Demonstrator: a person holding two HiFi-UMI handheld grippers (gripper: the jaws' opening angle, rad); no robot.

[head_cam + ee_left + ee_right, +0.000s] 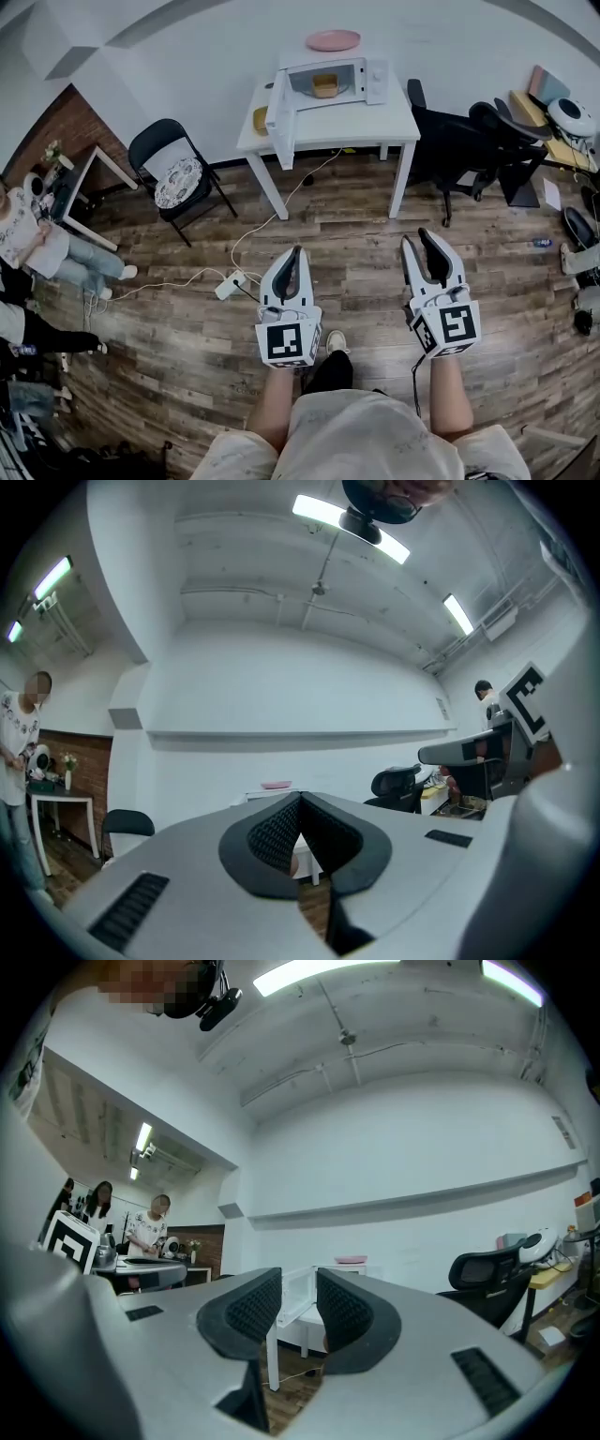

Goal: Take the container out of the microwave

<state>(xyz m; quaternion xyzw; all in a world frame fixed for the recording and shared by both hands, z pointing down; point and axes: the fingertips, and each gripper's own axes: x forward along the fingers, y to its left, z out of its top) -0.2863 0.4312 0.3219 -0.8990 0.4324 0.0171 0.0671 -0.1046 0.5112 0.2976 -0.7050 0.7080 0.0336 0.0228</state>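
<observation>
The container (325,85) sat inside the microwave (377,80), its door (278,117) swung open to the left, on the white bench (398,122) well ahead of both tools. The left hand-held gripper (297,255), jaws together on nothing, lay more nearly in line with the opening. The right hand-held gripper (420,240), jaws apart and empty, pointed further to its right.

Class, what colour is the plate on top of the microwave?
Pink plate; head view shows it best.
</observation>
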